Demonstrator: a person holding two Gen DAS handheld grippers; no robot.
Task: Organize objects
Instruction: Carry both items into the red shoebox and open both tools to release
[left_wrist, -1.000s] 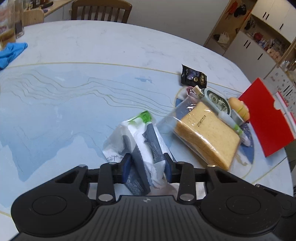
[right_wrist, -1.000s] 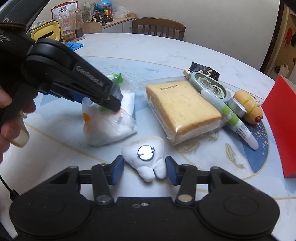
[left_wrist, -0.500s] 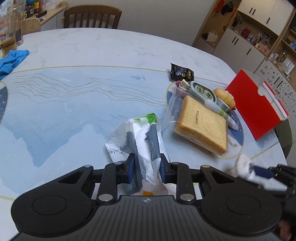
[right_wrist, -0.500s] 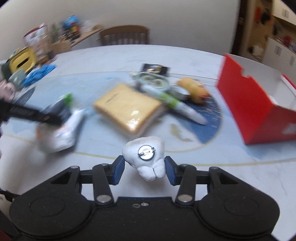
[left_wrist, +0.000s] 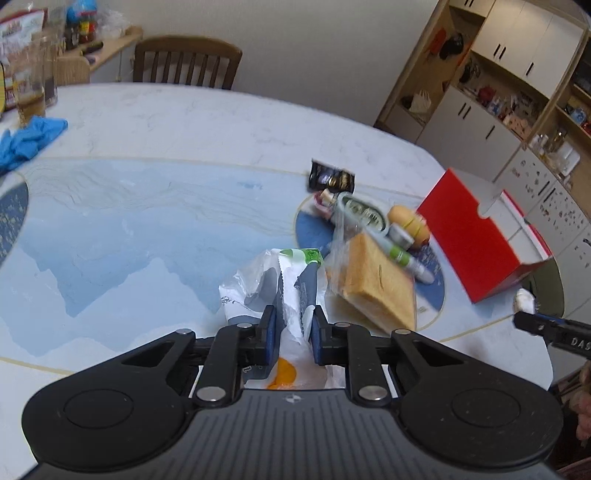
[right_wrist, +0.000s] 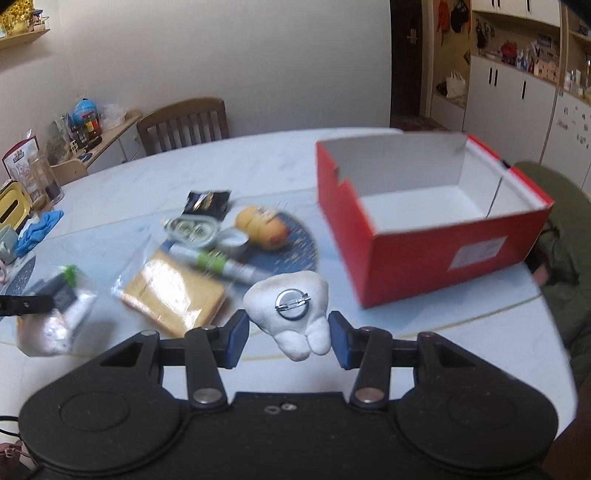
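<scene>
My left gripper (left_wrist: 293, 334) is shut on a white plastic packet (left_wrist: 284, 291) with grey and green print, held above the table; the packet also shows in the right wrist view (right_wrist: 59, 314). My right gripper (right_wrist: 288, 332) is shut on a white tooth-shaped plush (right_wrist: 290, 310) with a metal pin badge, lifted above the table; the plush also shows in the left wrist view (left_wrist: 524, 300). An open red box (right_wrist: 436, 236) with a white inside stands to the right; it also shows in the left wrist view (left_wrist: 476, 240).
On the table lie a bagged bread slice (right_wrist: 173, 295), a green-banded marker (right_wrist: 221, 264), a correction tape (right_wrist: 190, 229), a small tin (right_wrist: 232, 240), a yellow toy (right_wrist: 260, 223) and a black sachet (right_wrist: 205, 201). Blue gloves (left_wrist: 26, 138) and glasses (left_wrist: 33, 88) sit far left. A chair (left_wrist: 184, 62) stands behind.
Both grippers have risen from the table with their loads. The left jaws closed tighter on the packet. The right gripper swung right, bringing the open red box into view.
</scene>
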